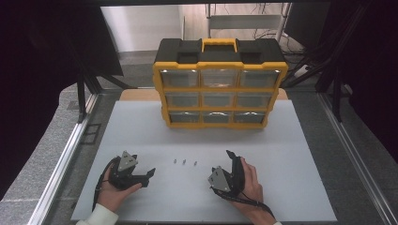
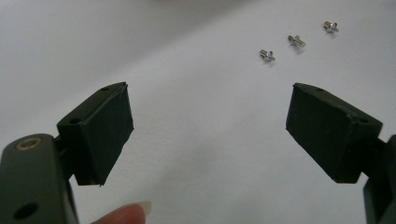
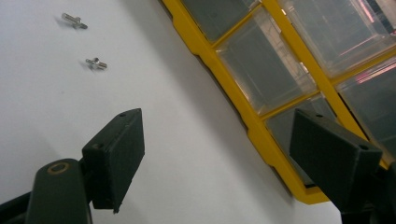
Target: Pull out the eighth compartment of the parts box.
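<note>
At the left of the high view, the person's left hand (image 1: 112, 190) rests on the pale grey desk (image 1: 281, 187) holding the left black two-fingered gripper (image 1: 143, 174), which lies near the desk's front edge and points toward the middle. Its fingers (image 2: 100, 130) are spread wide apart with nothing between them, as the left gripper view shows; a fingertip of the hand shows at the bottom of that view.

Just beyond, between the two grippers, three small shiny metal screws (image 1: 184, 162) lie in a short row on the bare desk, apart from each other and touched by neither gripper. In the left gripper view they sit ahead and to the upper right (image 2: 294, 41).

Behind the screws, at the far middle of the desk, stands a yellow and black plastic organiser box with nine clear drawers (image 1: 219, 84), all closed.

At the right, the right hand (image 1: 251, 185) holds the right black gripper (image 1: 224, 164), pointing away toward the box. Its fingers (image 3: 116, 154) are likewise released, wide and empty.
</note>
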`<state>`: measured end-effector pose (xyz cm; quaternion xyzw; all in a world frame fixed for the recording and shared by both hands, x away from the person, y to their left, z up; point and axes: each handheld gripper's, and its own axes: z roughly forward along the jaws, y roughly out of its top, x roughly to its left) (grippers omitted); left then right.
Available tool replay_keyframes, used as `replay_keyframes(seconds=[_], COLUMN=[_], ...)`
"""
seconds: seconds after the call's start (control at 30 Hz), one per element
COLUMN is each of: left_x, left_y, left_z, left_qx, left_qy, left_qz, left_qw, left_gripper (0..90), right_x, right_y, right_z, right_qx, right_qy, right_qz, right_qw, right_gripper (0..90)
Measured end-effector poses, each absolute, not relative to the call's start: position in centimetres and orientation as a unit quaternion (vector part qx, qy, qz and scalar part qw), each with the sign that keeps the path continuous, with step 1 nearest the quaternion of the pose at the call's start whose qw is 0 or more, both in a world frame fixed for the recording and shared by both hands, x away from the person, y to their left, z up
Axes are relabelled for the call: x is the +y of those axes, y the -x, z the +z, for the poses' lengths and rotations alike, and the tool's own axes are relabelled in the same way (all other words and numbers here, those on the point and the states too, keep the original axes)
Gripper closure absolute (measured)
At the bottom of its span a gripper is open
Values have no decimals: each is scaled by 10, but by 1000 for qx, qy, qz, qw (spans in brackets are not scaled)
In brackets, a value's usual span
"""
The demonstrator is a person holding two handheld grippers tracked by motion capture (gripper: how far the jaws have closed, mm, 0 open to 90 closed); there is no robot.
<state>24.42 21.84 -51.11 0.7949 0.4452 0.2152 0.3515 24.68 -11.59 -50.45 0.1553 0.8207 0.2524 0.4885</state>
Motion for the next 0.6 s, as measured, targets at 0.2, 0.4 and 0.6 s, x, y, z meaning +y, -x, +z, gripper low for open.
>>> replay_keyframes(seconds=[0.2, 0.4, 0.6], left_x=[218, 219, 219], left_y=[-244, -245, -245], left_z=[-511, -512, -512], left_qx=[445, 446, 446], left_qy=[-795, -795, -796], left_qz=[215, 214, 214], left_qw=[351, 350, 350], left_gripper=[152, 152, 152], right_x=[-116, -115, -113], right_y=[-247, -247, -247], right_z=[-504, -505, -507], right_qx=[818, 813, 806], right_qy=[-143, -127, -110], right_qz=[241, 226, 213], right_qw=[502, 521, 542], right_gripper=[185, 185, 188])
